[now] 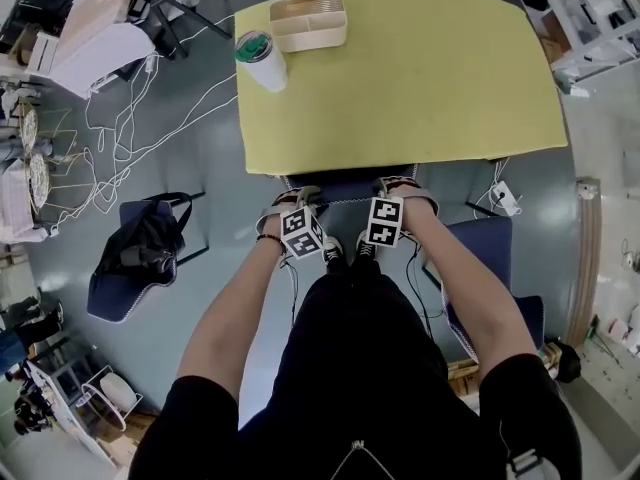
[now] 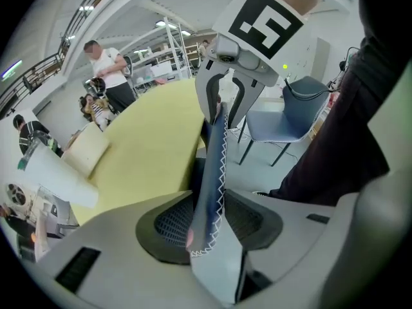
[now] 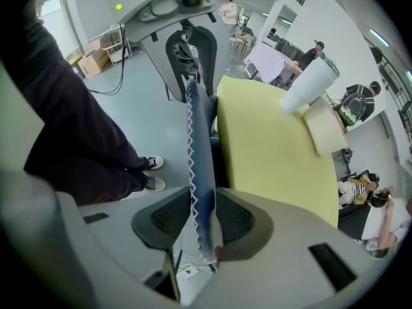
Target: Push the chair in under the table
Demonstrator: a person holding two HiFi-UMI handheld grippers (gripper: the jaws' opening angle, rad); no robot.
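Far to the left on the grey floor, loose white cables (image 1: 130, 128) wind past a spare chair (image 1: 112, 293) with a black bag (image 1: 150, 240) slumped on its seat. Next comes the yellow-green table (image 1: 420, 88). At its far left corner it carries a white cup (image 1: 262, 63) with a green lid and a ribbed beige tray (image 1: 308, 23).

The dark blue chair (image 1: 345, 186) stands at the table's near edge, between the two grippers. The left gripper (image 1: 296, 200) points steeply down over the left end of the chair back. Its jaws stand partly apart, with the white-stitched top edge of the back running between them, unclamped. The right gripper (image 1: 405, 190) stands the same way over the right end, jaws partly apart around the same edge.

Right of the person's right arm, another blue chair (image 1: 490, 258) sits near. A white plug (image 1: 503, 198) with its lead lies on the floor by the table's near right corner.

Only the top strip of the chair back shows from above. Its seat and legs are hidden under the tabletop. The person's body covers the floor behind it, apart from the toes of two shoes (image 1: 345, 253). In both gripper views the fabric covers part of the pads, so whether it brushes one of them is unclear.
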